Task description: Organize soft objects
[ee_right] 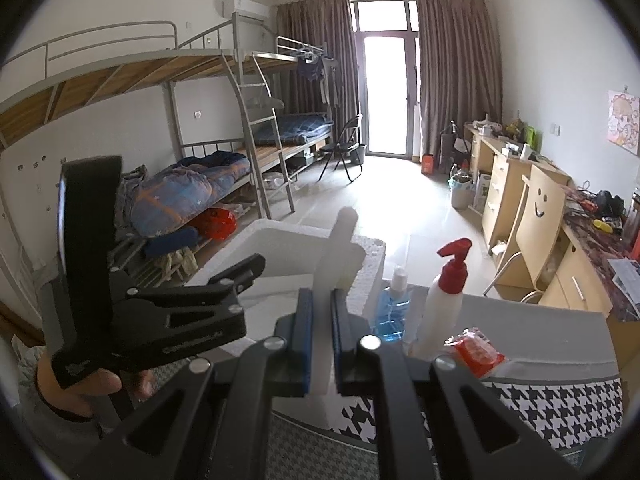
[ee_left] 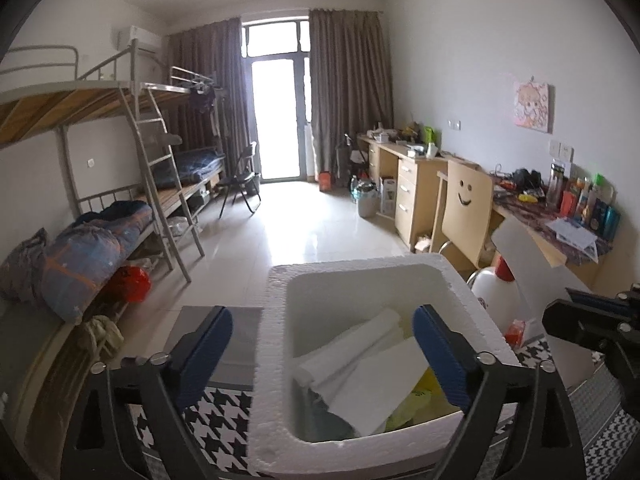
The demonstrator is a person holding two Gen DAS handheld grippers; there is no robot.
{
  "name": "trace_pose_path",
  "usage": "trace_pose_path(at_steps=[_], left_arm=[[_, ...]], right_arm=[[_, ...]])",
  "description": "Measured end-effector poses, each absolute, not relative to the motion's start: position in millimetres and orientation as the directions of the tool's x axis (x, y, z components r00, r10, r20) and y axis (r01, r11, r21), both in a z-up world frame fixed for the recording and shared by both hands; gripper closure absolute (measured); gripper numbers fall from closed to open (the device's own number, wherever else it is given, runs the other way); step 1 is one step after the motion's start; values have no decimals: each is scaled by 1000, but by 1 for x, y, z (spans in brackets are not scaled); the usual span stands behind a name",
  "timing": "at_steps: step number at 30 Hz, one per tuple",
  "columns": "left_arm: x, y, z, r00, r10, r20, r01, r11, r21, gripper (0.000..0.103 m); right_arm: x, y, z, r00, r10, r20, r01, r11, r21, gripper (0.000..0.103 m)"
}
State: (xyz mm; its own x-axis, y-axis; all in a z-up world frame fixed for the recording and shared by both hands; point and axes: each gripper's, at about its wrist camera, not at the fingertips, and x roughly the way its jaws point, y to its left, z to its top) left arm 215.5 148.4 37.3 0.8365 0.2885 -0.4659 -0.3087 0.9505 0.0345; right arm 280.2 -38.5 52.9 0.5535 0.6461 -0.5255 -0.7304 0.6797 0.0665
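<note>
A white styrofoam box [ee_left: 276, 360] stands on a houndstooth-patterned surface [ee_left: 224, 408]. Inside lie white foam rolls and sheets [ee_left: 360, 352] and something yellow [ee_left: 416, 400]. My left gripper [ee_left: 324, 352] is open, its fingers straddling the box's left wall, and holds nothing. My right gripper [ee_right: 320, 320] is shut on an upright white foam sheet [ee_right: 336, 256] beside the box [ee_right: 360, 284]. That sheet shows in the left wrist view [ee_left: 532, 264] at the right, by the right gripper's black body.
A blue-liquid bottle [ee_right: 392, 312], a white spray bottle with a red pump [ee_right: 444, 296] and a red packet [ee_right: 476, 350] stand right of the box. Bunk beds with bedding [ee_left: 92, 248] line the left; desks and a smiley chair [ee_left: 468, 200] line the right.
</note>
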Motion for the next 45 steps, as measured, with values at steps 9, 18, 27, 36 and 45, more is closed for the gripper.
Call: trace_pose_path(at_steps=[9, 18, 27, 36, 45], left_arm=[[209, 161, 35, 820, 321, -475, -351, 936, 26, 1], [195, 177, 37, 797, 377, -472, -417, 909, 22, 1], [187, 177, 28, 753, 445, -484, -480, 875, 58, 1], [180, 178, 25, 776, 420, -471, -459, 888, 35, 1], [175, 178, 22, 784, 402, -473, -446, 895, 21, 1]], right_arm=[[282, -28, 51, 534, 651, -539, -745, 664, 64, 92], [284, -18, 45, 518, 651, -555, -756, 652, 60, 92], [294, 0, 38, 513, 632, -581, -753, 657, 50, 92], [305, 8, 28, 502, 614, -610, -742, 668, 61, 92], [304, 8, 26, 519, 603, -606, -735, 676, 44, 42]])
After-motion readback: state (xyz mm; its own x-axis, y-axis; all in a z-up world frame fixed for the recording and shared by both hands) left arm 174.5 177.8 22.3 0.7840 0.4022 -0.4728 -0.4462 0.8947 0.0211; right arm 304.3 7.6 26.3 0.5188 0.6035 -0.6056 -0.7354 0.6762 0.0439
